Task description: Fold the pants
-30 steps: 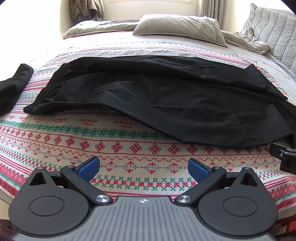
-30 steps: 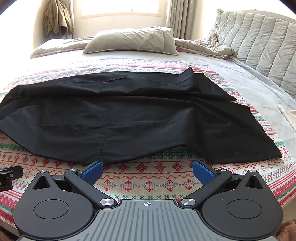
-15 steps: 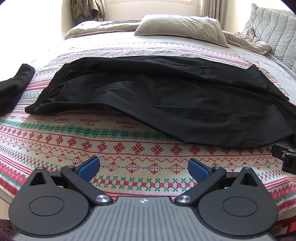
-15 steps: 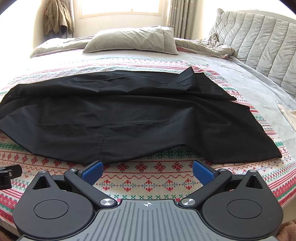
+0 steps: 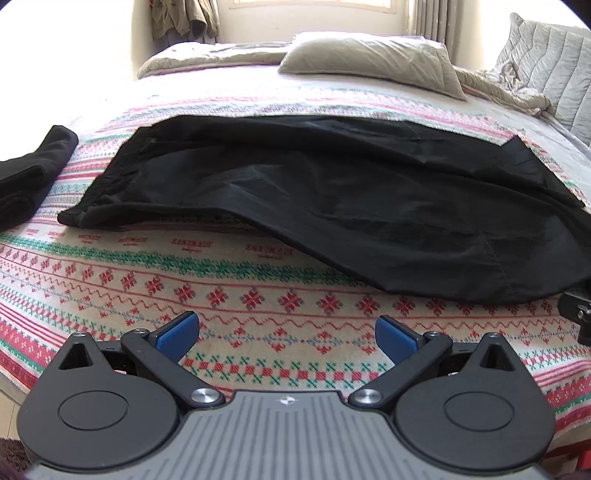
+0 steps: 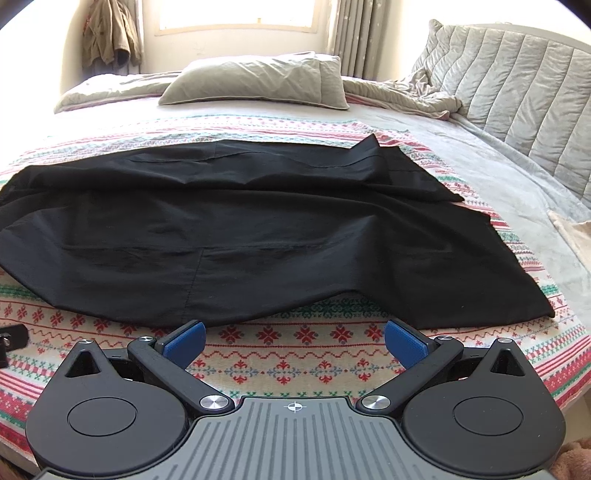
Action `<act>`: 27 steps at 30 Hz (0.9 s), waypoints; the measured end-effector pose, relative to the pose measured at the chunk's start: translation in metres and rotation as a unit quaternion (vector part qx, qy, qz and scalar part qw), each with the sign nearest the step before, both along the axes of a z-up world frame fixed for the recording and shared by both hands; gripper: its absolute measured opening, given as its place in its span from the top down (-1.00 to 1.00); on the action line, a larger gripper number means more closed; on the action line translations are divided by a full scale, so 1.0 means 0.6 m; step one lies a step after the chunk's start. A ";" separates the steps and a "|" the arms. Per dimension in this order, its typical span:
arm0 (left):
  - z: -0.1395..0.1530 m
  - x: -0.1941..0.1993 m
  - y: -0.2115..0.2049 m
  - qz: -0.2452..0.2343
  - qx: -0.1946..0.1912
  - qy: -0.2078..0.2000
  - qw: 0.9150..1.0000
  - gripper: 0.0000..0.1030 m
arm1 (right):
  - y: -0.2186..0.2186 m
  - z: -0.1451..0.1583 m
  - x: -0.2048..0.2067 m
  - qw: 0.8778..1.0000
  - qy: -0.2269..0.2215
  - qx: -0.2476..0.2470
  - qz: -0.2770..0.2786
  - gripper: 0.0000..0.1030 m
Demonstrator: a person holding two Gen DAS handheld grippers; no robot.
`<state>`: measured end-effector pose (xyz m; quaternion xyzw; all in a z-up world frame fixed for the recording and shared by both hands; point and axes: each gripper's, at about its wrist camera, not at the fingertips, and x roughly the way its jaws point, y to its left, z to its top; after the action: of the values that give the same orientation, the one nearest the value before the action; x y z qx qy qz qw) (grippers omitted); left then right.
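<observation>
The left gripper (image 5: 287,334) and right gripper (image 6: 294,341) are being held spread wide, nothing grasped, above the patterned blanket (image 5: 155,280). Just beyond the blue fingertips (image 6: 184,341), the black pants (image 6: 258,236) are lying spread across the blanket, untouched. A grey pillow (image 6: 258,79) is resting farther back.

— What covers the bed?

— A patterned blanket (image 5: 229,295) with red and green bands. A grey pillow (image 6: 255,83) lies at the far end, a rumpled grey quilt (image 6: 402,94) beside it, and a padded headboard (image 6: 517,85) stands on the right.

— And on the left?

— A dark folded bundle (image 5: 29,177), possibly clothing. A jacket (image 6: 110,33) hangs by the bright window (image 6: 236,13).
</observation>
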<state>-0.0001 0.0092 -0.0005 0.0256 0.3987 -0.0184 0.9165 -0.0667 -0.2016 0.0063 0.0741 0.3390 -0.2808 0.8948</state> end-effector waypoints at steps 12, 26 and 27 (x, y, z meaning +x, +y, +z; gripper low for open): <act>0.010 0.045 0.105 0.007 -0.029 -0.018 0.999 -1.00 | -0.057 -0.004 -0.014 0.999 0.001 0.027 0.034 -1.00; 0.006 0.125 0.315 0.111 -0.238 -0.002 0.965 -1.00 | -0.214 0.012 -0.087 0.989 -0.045 0.129 -0.061 -1.00; 0.006 0.128 0.320 0.113 -0.249 -0.005 0.962 -0.98 | -0.229 0.014 -0.096 0.987 -0.052 0.131 -0.077 -1.00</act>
<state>0.0769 0.2015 0.0030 -0.2481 0.3769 -0.0133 0.8923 -0.1241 -0.3389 0.0147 0.2312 0.3196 -0.2977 0.8693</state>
